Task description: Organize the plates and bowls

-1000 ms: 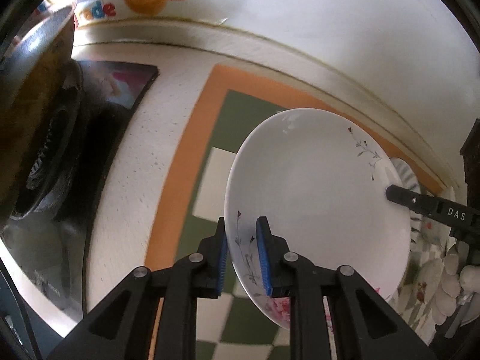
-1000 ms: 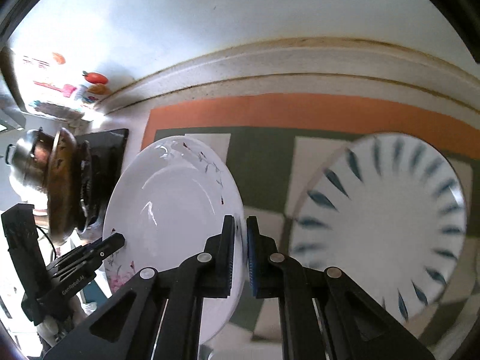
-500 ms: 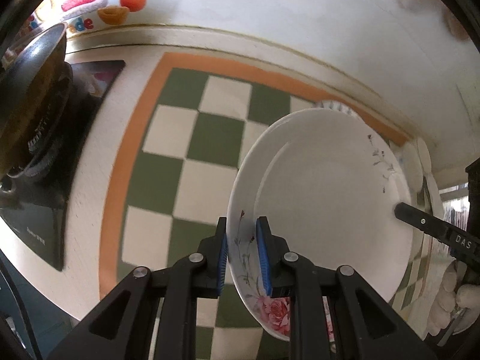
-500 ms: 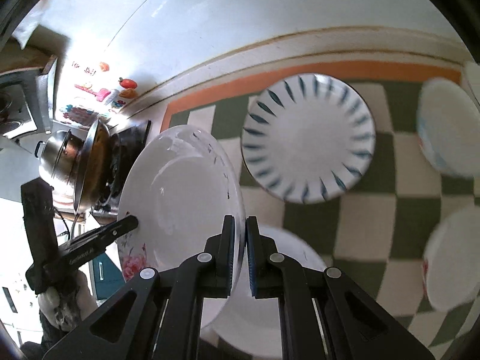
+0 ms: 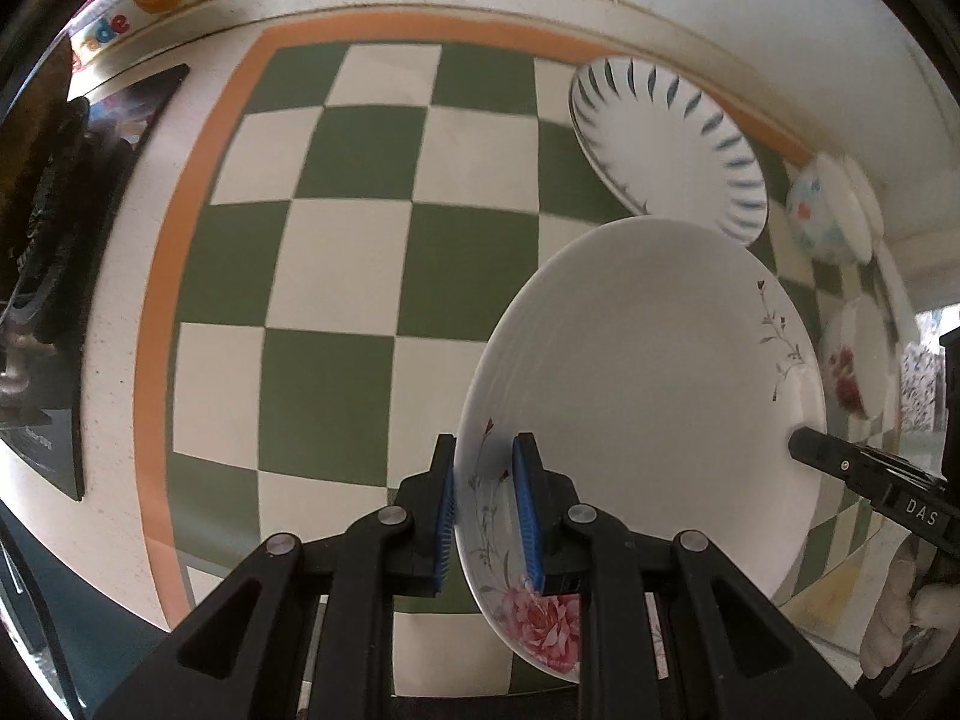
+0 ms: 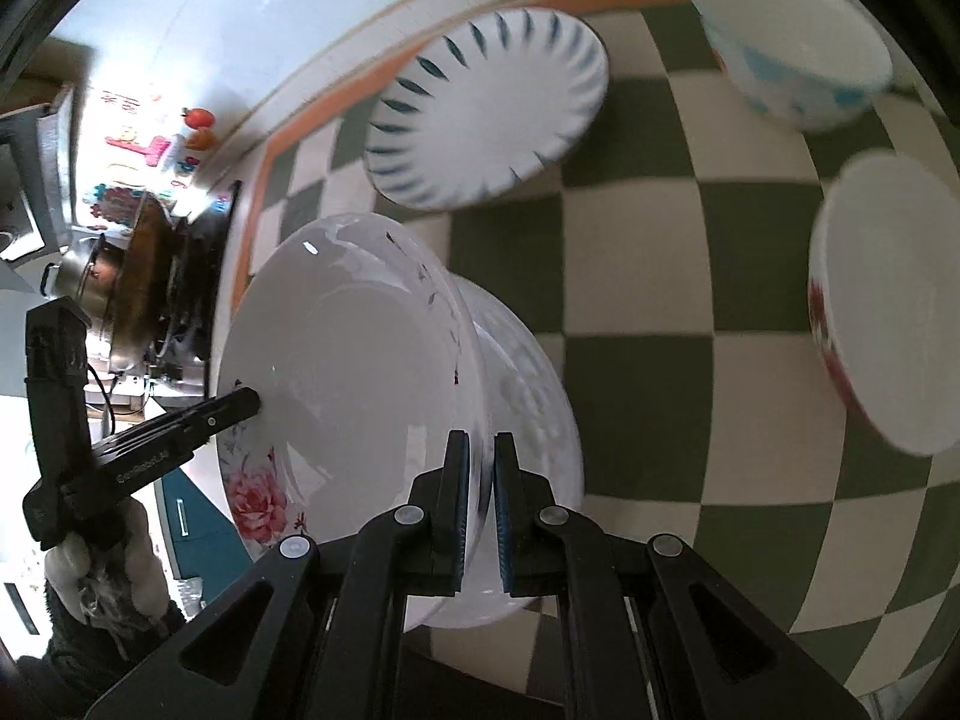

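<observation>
A white plate with a pink rose (image 5: pixel 648 384) is held between both grippers above the checked cloth. My left gripper (image 5: pixel 485 516) is shut on its near rim. My right gripper (image 6: pixel 479 510) is shut on the opposite rim; its finger shows in the left wrist view (image 5: pixel 864 474). The same plate (image 6: pixel 360 384) hangs just over another white plate (image 6: pixel 534 402) lying on the cloth. A white plate with blue dashes (image 5: pixel 666 144) lies further back; it also shows in the right wrist view (image 6: pixel 486 108).
A bowl with blue marks (image 6: pixel 798 42) and a bowl with a red rim (image 6: pixel 888 306) stand to the right. A stove with a wok (image 6: pixel 144 276) is at the left. The green and white checked cloth (image 5: pixel 336 276) has an orange border by the wall.
Both grippers have carried the rose plate back from the wall and lower, over the other white plate. More of the cloth and both bowls have come into view.
</observation>
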`<state>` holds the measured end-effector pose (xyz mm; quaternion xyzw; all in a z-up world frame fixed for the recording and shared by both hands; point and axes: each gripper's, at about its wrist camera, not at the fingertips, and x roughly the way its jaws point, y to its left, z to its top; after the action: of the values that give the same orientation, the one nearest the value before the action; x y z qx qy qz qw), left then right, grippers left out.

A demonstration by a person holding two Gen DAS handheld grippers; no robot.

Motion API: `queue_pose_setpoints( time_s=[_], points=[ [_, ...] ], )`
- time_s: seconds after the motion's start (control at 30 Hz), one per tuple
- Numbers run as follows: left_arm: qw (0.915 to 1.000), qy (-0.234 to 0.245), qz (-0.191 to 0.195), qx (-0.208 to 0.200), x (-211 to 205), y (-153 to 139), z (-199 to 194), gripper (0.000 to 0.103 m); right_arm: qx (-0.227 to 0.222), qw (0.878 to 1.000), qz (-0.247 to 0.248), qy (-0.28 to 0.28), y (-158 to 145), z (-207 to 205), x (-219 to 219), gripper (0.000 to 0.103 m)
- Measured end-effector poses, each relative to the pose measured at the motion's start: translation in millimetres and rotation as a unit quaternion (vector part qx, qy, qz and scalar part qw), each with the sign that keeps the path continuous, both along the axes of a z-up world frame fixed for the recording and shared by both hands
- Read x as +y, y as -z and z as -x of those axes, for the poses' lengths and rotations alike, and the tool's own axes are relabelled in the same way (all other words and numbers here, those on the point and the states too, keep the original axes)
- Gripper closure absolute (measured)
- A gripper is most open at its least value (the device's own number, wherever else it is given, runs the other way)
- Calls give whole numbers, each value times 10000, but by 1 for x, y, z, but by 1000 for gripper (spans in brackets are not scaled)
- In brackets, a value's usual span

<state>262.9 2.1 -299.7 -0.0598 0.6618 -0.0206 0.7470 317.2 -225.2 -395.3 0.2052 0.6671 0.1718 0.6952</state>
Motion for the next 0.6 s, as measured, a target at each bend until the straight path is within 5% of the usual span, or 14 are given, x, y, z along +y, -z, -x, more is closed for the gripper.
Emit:
queue_pose_setpoints(
  time_s=[0.6],
  points=[
    [9981,205,-531,234,-25,32,-2,85,336,9994,52,-106,31,18,-4,94]
  ],
)
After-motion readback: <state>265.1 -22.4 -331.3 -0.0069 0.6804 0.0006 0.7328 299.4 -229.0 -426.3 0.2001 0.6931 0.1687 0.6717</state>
